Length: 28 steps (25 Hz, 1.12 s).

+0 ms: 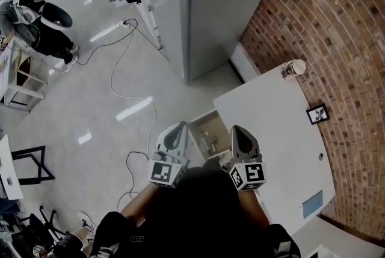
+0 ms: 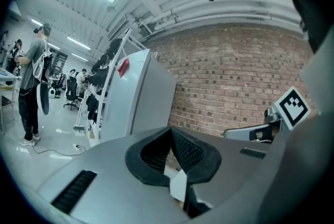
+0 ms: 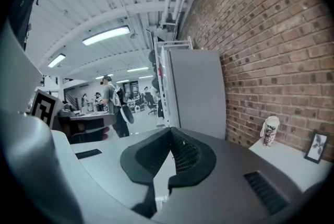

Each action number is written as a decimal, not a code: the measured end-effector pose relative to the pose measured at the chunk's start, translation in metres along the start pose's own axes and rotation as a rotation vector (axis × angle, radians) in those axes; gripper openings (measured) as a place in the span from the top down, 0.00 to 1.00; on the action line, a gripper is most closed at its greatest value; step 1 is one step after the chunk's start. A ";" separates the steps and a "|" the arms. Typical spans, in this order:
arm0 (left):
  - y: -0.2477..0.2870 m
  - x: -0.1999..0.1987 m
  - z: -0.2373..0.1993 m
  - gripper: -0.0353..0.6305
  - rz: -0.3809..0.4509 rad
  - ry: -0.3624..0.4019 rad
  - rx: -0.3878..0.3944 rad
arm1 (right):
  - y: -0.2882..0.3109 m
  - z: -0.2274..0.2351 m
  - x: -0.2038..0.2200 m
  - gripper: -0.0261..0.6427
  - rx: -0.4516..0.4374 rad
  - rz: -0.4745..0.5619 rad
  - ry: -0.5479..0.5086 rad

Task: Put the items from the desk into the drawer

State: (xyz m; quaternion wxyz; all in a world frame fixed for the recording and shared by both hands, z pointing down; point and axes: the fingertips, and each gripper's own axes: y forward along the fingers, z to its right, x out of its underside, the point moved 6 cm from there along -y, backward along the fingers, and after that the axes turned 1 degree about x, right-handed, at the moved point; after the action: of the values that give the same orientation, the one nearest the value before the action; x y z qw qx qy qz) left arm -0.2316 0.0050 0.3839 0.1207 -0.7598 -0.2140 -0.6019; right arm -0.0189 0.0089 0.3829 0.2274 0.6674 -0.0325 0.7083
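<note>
Now both grippers are held close to my body, over the open drawer, and neither one carries anything. The left gripper has its jaws pressed together with nothing between them, and the right gripper looks the same. Something small lies inside the drawer, but I cannot tell what it is.

The items to move are on the desk, well apart from the grippers. A cup stands at the far corner near the brick wall. A frame is beside the wall edge, and a blue card lies flat at the near end.

I judge that the step in hand is to fetch the next item. To do it well I would use the right gripper, as it is on the desk side, and spread its jaws before it arrives, not over the item. For the cup I would come from the side, close on the middle of its body and keep it upright, because it may have something inside. The card is thin and flat, so I would rather slide it toward the desk edge and pinch it there. The left gripper should keep out of the way of the drawer opening.
</note>
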 end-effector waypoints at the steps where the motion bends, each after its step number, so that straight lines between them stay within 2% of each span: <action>1: 0.000 0.000 0.001 0.94 0.000 0.002 0.000 | -0.002 -0.002 -0.001 0.96 -0.003 0.003 -0.002; 16: 0.004 0.007 0.006 0.94 -0.023 0.000 0.001 | -0.003 -0.004 0.000 0.96 -0.052 0.012 -0.031; 28: 0.005 0.009 0.008 0.94 -0.024 -0.010 0.008 | -0.005 -0.001 0.005 0.96 -0.028 -0.004 -0.029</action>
State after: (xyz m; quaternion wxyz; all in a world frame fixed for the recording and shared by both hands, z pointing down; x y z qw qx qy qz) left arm -0.2204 0.0059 0.3905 0.1156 -0.7596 -0.2261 -0.5987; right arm -0.0175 0.0155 0.3867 0.2375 0.6743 -0.0442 0.6978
